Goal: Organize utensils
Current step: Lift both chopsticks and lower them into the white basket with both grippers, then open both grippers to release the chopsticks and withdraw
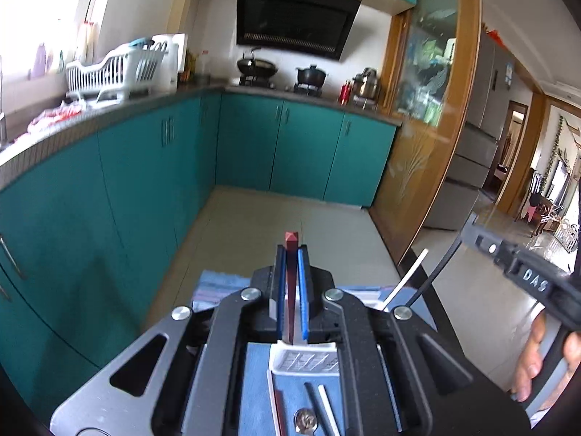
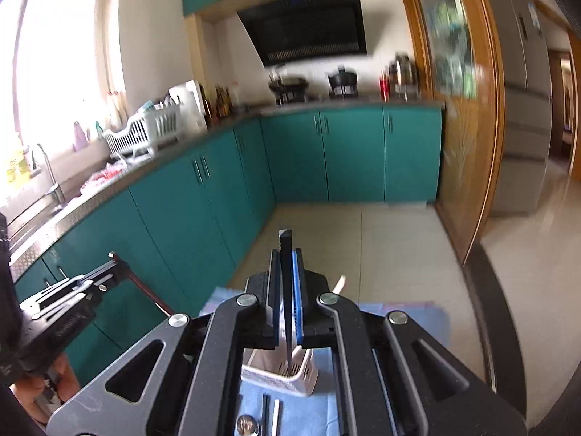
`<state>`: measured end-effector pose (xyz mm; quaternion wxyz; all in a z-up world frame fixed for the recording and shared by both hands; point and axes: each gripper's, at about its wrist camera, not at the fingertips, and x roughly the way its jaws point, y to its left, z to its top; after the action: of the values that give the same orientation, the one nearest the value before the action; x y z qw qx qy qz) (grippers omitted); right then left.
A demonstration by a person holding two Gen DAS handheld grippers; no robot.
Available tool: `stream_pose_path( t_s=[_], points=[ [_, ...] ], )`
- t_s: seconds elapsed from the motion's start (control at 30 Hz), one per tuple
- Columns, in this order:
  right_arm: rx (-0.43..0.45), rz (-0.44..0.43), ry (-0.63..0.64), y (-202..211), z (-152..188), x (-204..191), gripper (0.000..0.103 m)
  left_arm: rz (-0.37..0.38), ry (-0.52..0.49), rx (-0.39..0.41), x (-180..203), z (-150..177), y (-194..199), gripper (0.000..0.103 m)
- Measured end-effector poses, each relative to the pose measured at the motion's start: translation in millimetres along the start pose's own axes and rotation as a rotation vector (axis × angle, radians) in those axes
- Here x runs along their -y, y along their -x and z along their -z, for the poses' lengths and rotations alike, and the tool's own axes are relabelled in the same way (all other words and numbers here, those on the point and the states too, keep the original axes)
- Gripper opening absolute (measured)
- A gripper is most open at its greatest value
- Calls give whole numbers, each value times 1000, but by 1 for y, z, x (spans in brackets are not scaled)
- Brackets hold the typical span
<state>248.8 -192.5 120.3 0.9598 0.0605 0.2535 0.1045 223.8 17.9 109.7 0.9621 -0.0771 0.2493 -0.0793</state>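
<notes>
My left gripper (image 1: pixel 291 254) is shut on a red chopstick (image 1: pixel 291 276), held upright over a white utensil holder (image 1: pixel 305 359) on a blue cloth (image 1: pixel 258 381). My right gripper (image 2: pixel 287 258) is shut on a black chopstick (image 2: pixel 287 290) whose lower end reaches into the white holder (image 2: pixel 279 374). A white chopstick (image 1: pixel 406 278) stands in the holder; it also shows in the right wrist view (image 2: pixel 339 285). A black and a white chopstick (image 1: pixel 321 407) and a metal spoon (image 1: pixel 305 419) lie on the cloth. The left gripper with its red chopstick (image 2: pixel 145 287) shows at left in the right wrist view.
Teal cabinets (image 1: pixel 145 167) run along the left and back under a grey counter with a white dish rack (image 1: pixel 112 72), a sink tap (image 2: pixel 47 170) and a stove with pots (image 1: pixel 283 72). A wood-framed glass door (image 1: pixel 428 109) stands right. Tiled floor (image 1: pixel 276 218) lies ahead.
</notes>
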Motion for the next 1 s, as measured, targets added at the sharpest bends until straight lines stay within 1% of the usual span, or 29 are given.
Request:
stream_pose_path(
  t_s=[0.1, 0.23, 0.27, 0.33, 0.37, 0.4, 0.47, 0.5, 0.57, 0.6, 0.63, 0.67, 0.73, 0.77, 0.8, 0.83, 0.87, 0.9, 1.0],
  points=[
    [-21, 1, -19, -7, 12, 5, 7, -4, -2, -21, -6, 10, -5, 6],
    [-38, 8, -22, -2, 31, 9, 7, -5, -4, -32, -9, 19, -3, 7],
    [-34, 15, -22, 0, 33, 9, 9, -5, -7, -29, -10, 21, -1, 7],
    [-31, 24, -18, 10, 42, 11, 17, -5, -8, -23, -10, 24, 5, 7],
    [-28, 21, -21, 13, 45, 12, 19, 2, -5, -22, -11, 25, 9, 10],
    [-26, 13, -28, 21, 50, 15, 24, 17, 0, -18, -13, 27, 16, 13],
    [-17, 0, -39, 37, 60, 19, 27, 20, 6, -8, -17, 33, 32, 25],
    [-15, -9, -41, 46, 69, 21, 27, 14, 10, -5, -20, 37, 39, 27],
    [-16, -35, -46, 60, 86, 25, 30, -4, 21, 3, -30, 51, 57, 39],
    [-28, -45, -55, 64, 100, 29, 33, -20, 28, 3, -37, 61, 64, 43],
    [-50, -46, -65, 63, 112, 32, 36, -36, 33, -5, -43, 70, 67, 49],
    [-85, -46, -74, 58, 125, 34, 37, -73, 48, -36, -53, 87, 66, 51],
    [-234, -54, -75, 29, 164, 35, 37, -115, 70, -122, -67, 113, 55, 52],
    [-289, -55, -77, 16, 178, 34, 37, -140, 87, -205, -77, 132, 42, 52],
    [-374, -51, -81, -3, 200, 30, 37, -167, 107, -281, -87, 151, 29, 52],
    [-440, -55, -76, -17, 217, 25, 36, -188, 120, -329, -94, 163, 20, 52],
    [-486, -65, -65, -29, 231, 17, 36, -220, 131, -396, -101, 181, 11, 52],
    [-508, -72, -53, -34, 238, 11, 36, -236, 133, -440, -105, 194, 5, 52],
    [-565, -82, -14, -52, 255, -9, 35, -218, 130, -509, -107, 217, -2, 52]
  ],
)
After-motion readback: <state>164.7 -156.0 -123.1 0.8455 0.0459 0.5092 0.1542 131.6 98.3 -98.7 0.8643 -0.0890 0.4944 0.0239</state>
